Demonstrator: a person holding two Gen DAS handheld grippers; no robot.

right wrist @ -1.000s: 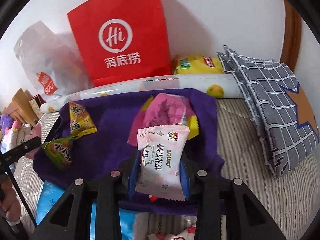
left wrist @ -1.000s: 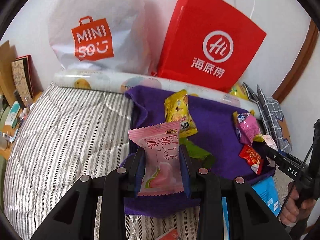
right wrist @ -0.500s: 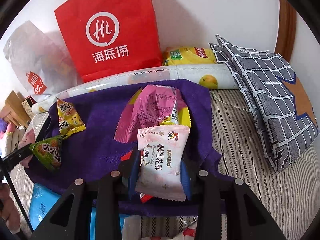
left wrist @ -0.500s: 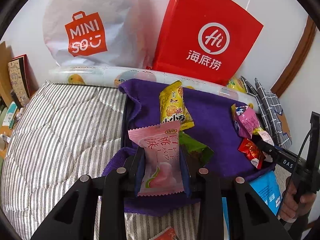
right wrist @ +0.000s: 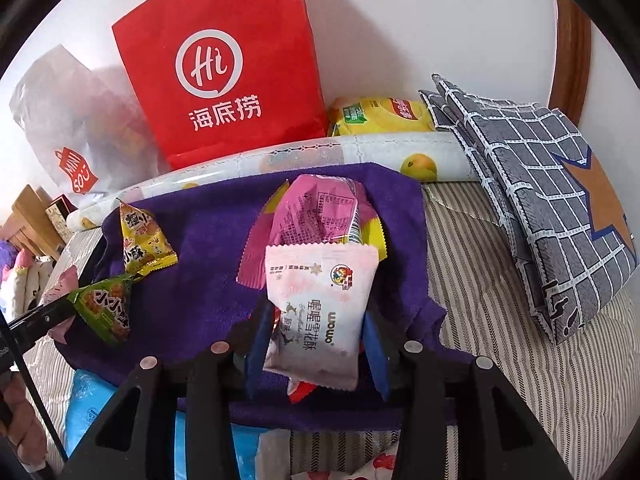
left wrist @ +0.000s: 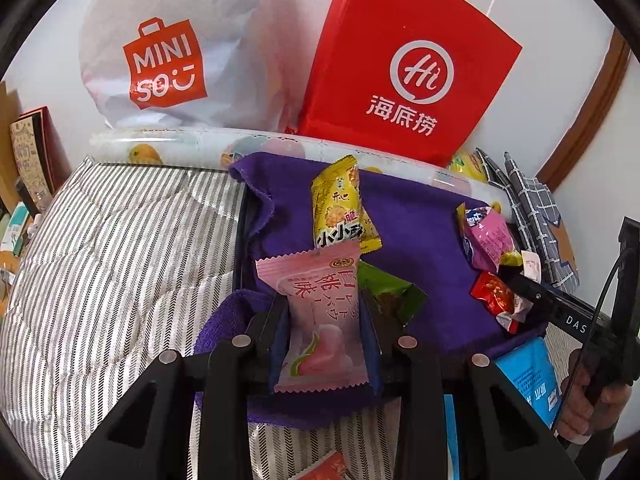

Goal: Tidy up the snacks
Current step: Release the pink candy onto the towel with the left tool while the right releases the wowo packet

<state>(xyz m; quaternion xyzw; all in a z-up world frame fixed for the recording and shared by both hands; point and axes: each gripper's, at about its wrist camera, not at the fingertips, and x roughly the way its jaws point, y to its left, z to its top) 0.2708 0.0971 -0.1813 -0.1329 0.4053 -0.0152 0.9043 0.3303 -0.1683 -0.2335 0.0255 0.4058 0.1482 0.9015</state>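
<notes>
Left tongs [left wrist: 324, 344]: matte black plastic linkage arms, four round silver rivets in row across arms, blue pads on inner finger faces.
Right tongs [right wrist: 316, 344]: identical black build, four silver rivets, blue pads; white "DAS" lettering on side bar, thin black cable looped beside grip.

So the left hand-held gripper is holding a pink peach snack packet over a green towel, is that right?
Not quite. In the left wrist view the left hand-held gripper does hold the pink peach snack packet, but the towel under it is purple, not green.
</notes>
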